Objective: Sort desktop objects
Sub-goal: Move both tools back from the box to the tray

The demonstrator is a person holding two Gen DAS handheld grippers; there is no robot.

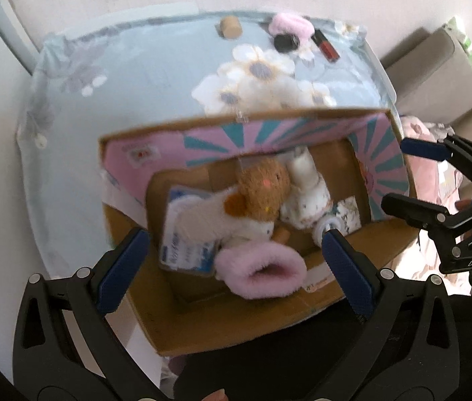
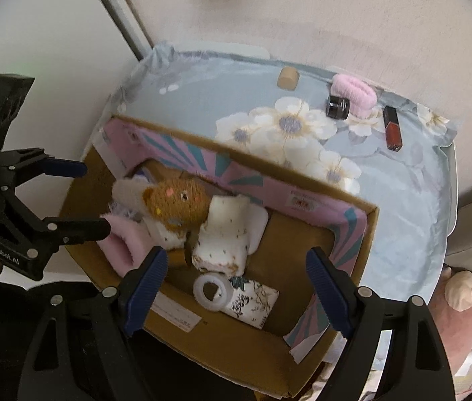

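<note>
we hold both grippers over the cardboard box (image 2: 353,234), which sits at the near edge of the table (image 2: 202,93) and already carries a brown plush toy (image 2: 179,205), a pink fuzzy slipper (image 1: 262,274), a rolled white cloth (image 2: 225,237) and a clear tape ring (image 2: 210,290). what is left to sort lies on the far side of the floral cloth, well apart from us and beyond the box's far wall: a cork (image 2: 287,78), a pink hair scrunchie (image 2: 356,95), a small black jar (image 2: 337,107) touching the scrunchie, and a red lip gloss tube (image 2: 392,128) just beside them.

the coming reach, as we judge it, turns on that cluster lying forward and to the right. our right gripper (image 2: 237,292) seems the nearer of the two, with the tube almost straight ahead past the box's right corner. the tube's long axis runs roughly away from us, so our fingers would close across it without much wrist turn.

the right gripper hangs tilted down over the box, jaws spread wide and holding nothing. our left gripper (image 1: 234,272) hovers over the slipper end of the box, likewise wide open and empty, pointed down into it.
</note>
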